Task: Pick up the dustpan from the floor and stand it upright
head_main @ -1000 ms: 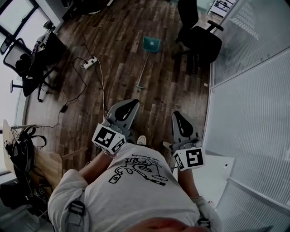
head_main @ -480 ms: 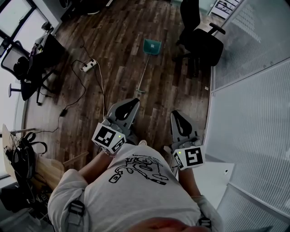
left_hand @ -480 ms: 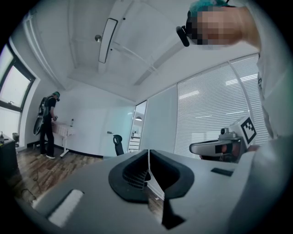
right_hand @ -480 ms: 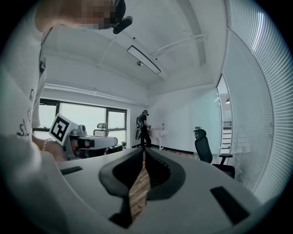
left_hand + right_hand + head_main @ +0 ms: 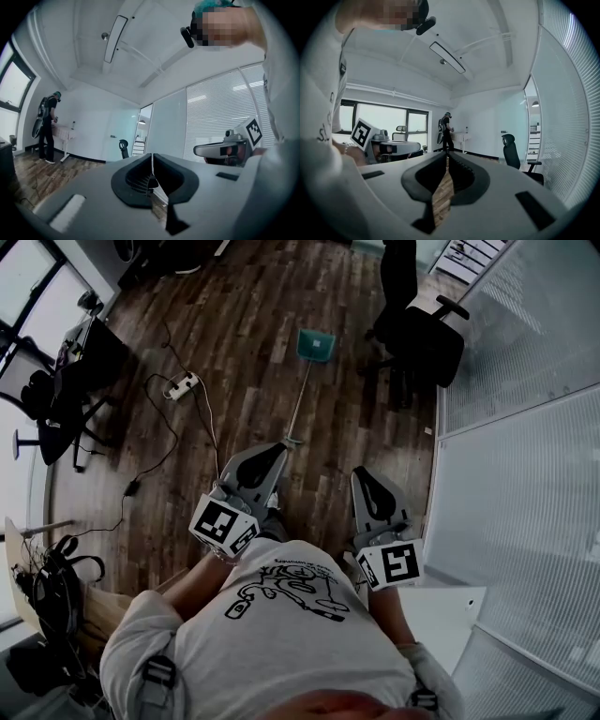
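The wooden floor (image 5: pixel 244 324) filled the head view, with a black office chair (image 5: pixel 422 329) at one o'clock. The dustpan (image 5: pixel 316 345) lay flat on the floor at twelve o'clock, its long handle running back toward the person, not yet picked up. The left tongs (image 5: pixel 279 448) and right tongs (image 5: pixel 362 476) were both pressed together and empty, held level out front, probably just carried on the approach. Compared with a second earlier, the handle's end sat much nearer the left tongs.
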Demonstrator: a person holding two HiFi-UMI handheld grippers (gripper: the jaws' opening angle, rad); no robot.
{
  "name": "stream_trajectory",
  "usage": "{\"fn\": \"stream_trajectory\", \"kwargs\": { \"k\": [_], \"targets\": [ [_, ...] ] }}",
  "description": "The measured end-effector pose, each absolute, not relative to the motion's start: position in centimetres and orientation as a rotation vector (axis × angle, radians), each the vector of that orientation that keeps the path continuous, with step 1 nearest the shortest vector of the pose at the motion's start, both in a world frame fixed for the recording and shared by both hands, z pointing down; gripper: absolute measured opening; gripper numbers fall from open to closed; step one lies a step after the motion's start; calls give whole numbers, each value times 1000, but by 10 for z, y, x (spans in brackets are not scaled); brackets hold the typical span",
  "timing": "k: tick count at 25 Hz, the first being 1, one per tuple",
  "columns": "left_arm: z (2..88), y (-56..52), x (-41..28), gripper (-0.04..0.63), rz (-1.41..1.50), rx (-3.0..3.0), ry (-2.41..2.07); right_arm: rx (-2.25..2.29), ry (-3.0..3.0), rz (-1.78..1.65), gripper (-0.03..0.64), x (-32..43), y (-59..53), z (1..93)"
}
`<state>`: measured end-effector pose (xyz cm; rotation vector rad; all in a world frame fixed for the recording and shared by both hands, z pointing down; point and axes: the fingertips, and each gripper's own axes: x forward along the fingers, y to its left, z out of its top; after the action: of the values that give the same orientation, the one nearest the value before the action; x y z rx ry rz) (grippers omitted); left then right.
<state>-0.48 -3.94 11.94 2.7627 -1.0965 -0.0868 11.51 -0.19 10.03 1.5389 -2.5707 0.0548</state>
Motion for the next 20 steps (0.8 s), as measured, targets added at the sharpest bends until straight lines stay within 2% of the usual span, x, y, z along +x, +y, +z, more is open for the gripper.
{"fn": "stream_trajectory", "kwargs": {
  "k": [12,20],
  "targets": [
    [118,-115,-103,9,-96,2757,-1179,1455,-2640,10,15,14,-90,95],
    [127,-142,-135,9,-87,2736,-1227,1449,-2647,6,15,-9,-120,102]
  ]
}}
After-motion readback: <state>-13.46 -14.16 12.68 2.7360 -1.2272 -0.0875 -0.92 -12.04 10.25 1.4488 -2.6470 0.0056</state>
